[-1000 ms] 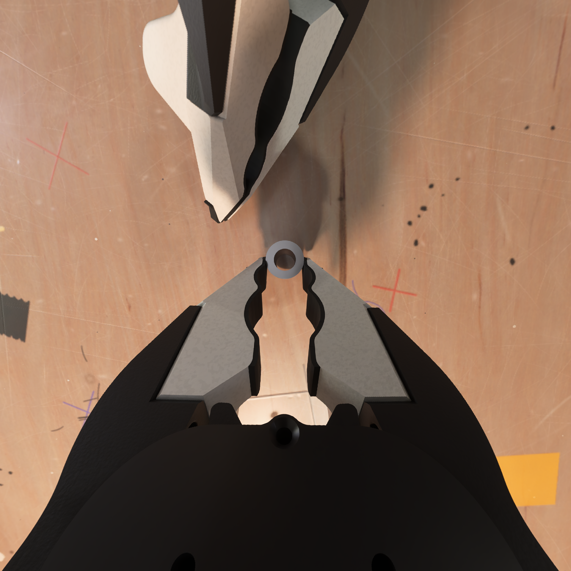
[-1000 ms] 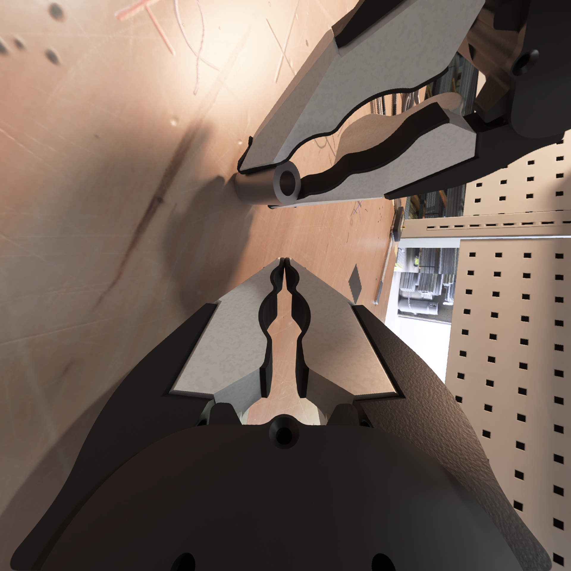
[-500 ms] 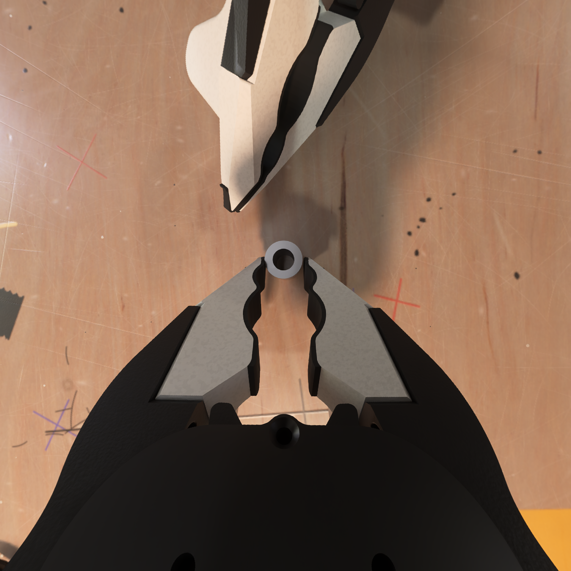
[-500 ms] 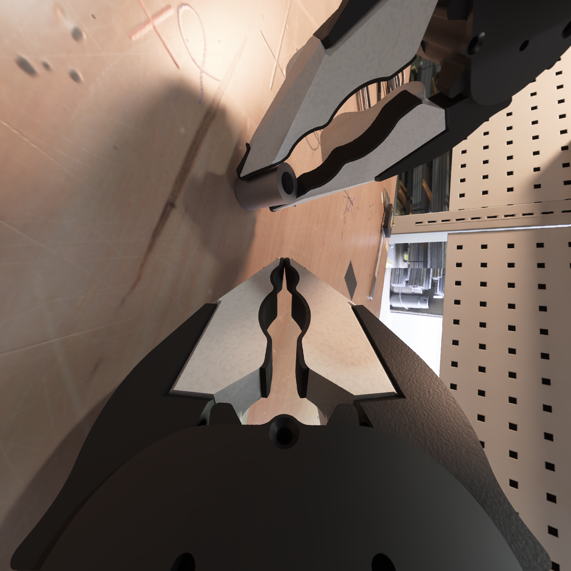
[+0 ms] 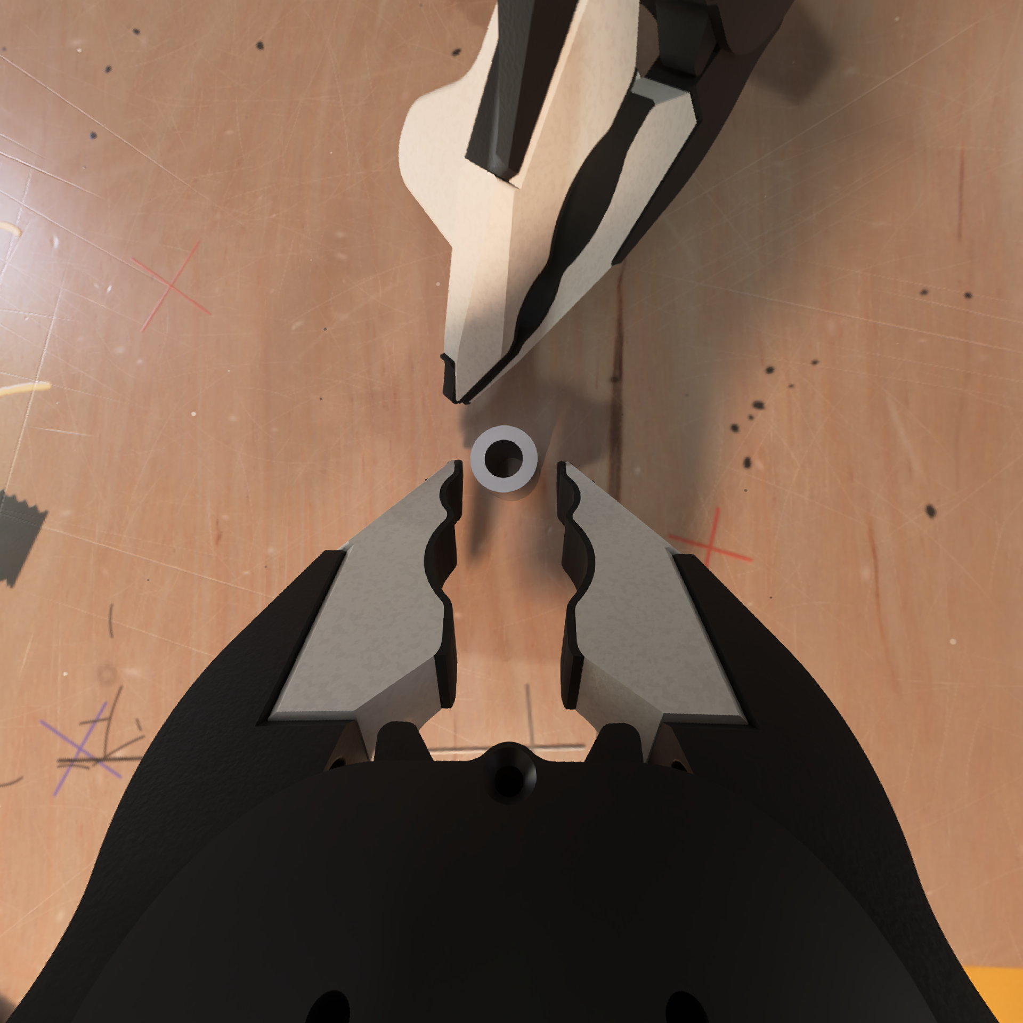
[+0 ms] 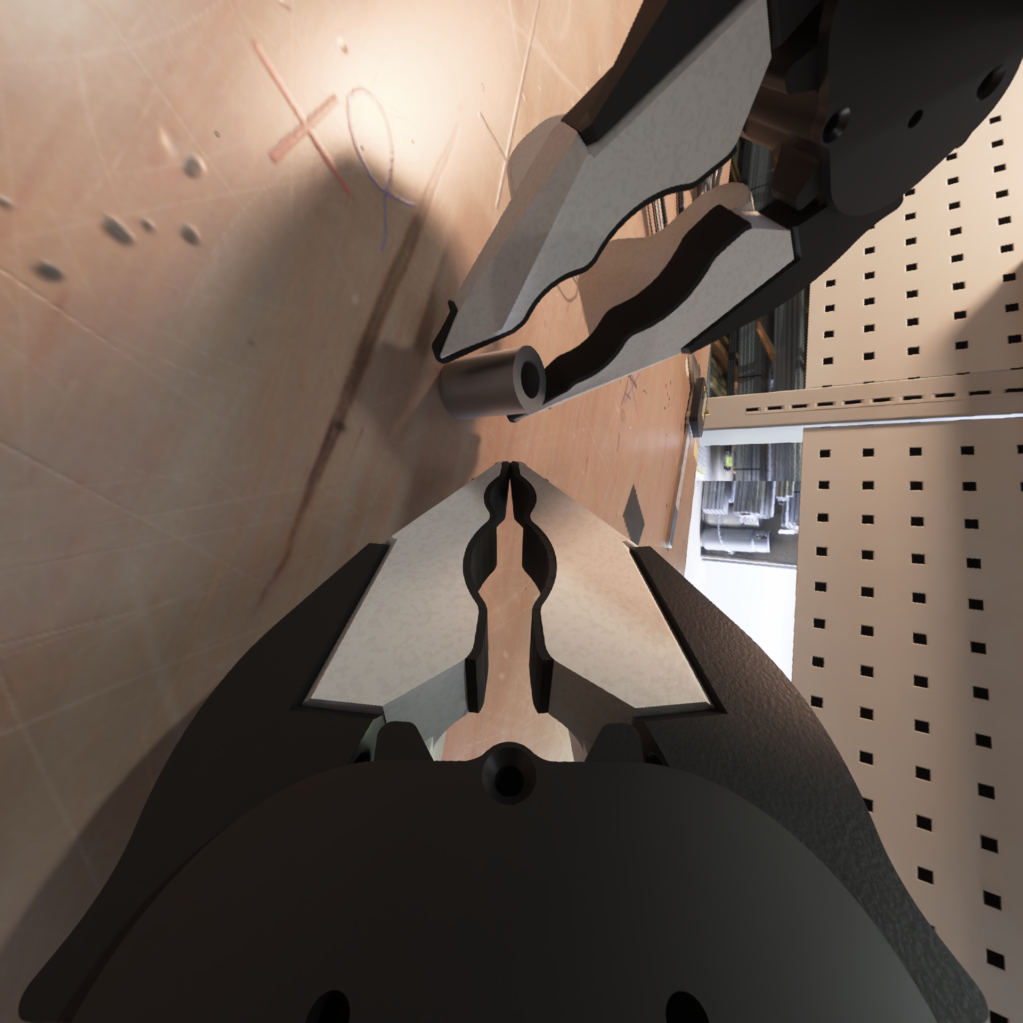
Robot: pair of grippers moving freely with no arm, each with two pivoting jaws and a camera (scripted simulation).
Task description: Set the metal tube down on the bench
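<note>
The metal tube [image 5: 504,459], short and grey, shows end-on in the left wrist view, standing on end on the wooden bench [image 5: 221,443]. My left gripper [image 5: 509,468] is open, its fingertips either side of the tube with a small gap on each side. In the right wrist view the tube [image 6: 487,382] sits between the left gripper's [image 6: 479,387] spread tips, its far end against the bench [image 6: 166,443]. My right gripper [image 6: 509,465] is shut and empty, just short of the tube. It also shows in the left wrist view [image 5: 456,396], beyond the tube.
The bench carries red cross marks [image 5: 171,288], dark specks, a black tape scrap [image 5: 16,542] at the left and an orange patch [image 5: 996,996] at the bottom right. A pegboard wall [image 6: 913,609] stands past the bench's far edge.
My left gripper's jaws have opened and let go of the tube, which now stands free on the bench. My right gripper stays shut and has drawn a little closer.
</note>
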